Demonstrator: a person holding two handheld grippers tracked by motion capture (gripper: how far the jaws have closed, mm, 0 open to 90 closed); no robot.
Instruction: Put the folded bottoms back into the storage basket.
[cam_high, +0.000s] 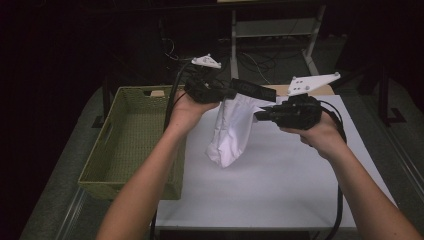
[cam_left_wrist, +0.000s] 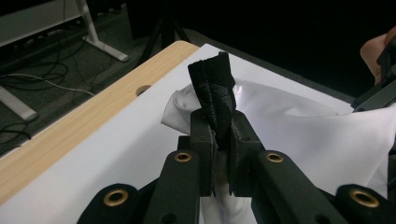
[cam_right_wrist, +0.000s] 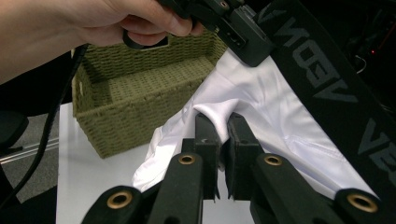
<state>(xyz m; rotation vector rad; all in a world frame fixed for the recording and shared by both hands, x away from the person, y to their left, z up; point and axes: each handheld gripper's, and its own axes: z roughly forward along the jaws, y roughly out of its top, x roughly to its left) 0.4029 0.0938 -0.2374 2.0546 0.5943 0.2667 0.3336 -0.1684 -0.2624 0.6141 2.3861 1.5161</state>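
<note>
A white garment (cam_high: 232, 132) with a black lettered waistband (cam_high: 252, 90) hangs in the air over the white table (cam_high: 280, 190), held between both grippers. My left gripper (cam_high: 231, 93) comes in from the left and is shut on the waistband (cam_left_wrist: 212, 88), which sticks up folded between its jaws (cam_left_wrist: 219, 135). My right gripper (cam_high: 257, 116) comes in from the right. It is shut on a fold of the white cloth (cam_right_wrist: 280, 121) just below the waistband (cam_right_wrist: 317, 70), as the right gripper view (cam_right_wrist: 223, 135) shows. The garment's lower end dangles just above the tabletop.
A green woven basket (cam_high: 130, 140) stands at the table's left edge, beside the hanging garment (cam_right_wrist: 140, 107). A wooden strip (cam_left_wrist: 70, 126) runs along the table's far edge. Behind it are a white desk frame (cam_high: 270, 35) and cables on the dark floor.
</note>
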